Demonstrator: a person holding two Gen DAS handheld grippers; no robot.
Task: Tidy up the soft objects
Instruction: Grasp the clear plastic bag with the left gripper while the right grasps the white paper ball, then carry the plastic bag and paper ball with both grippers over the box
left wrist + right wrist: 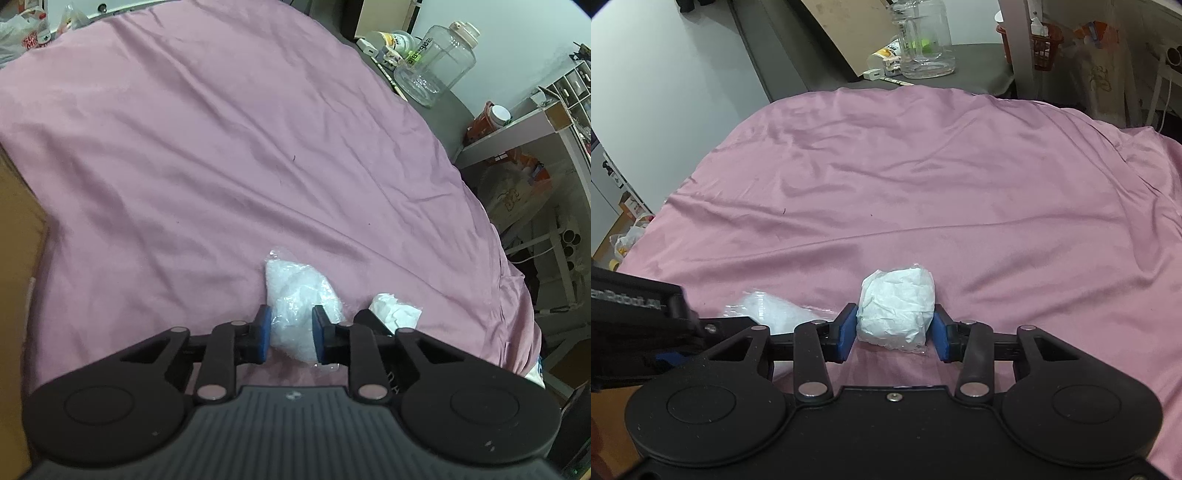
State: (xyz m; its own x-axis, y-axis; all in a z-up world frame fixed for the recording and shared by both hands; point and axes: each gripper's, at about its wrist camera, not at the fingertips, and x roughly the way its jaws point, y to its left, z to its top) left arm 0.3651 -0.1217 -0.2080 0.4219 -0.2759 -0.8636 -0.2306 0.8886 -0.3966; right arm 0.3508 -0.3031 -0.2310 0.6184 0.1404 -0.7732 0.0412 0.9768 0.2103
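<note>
Two soft white packs in clear plastic lie on the pink sheet (221,147) near its front edge. My left gripper (290,338) is shut on the fluffy white pack (299,299), its blue pads pressing both sides. My right gripper (894,332) is shut on the crumpled white pack (895,306), pads against its sides. The crumpled pack also shows in the left wrist view (397,312), just right of the left gripper. The fluffy pack shows in the right wrist view (768,308), partly hidden behind the left gripper's body (635,325).
A clear glass jar (436,62) and small items stand on the dark table beyond the sheet; the jar also shows in the right wrist view (925,37). A cardboard box (14,258) is at the left. Shelves and bags (524,177) crowd the right.
</note>
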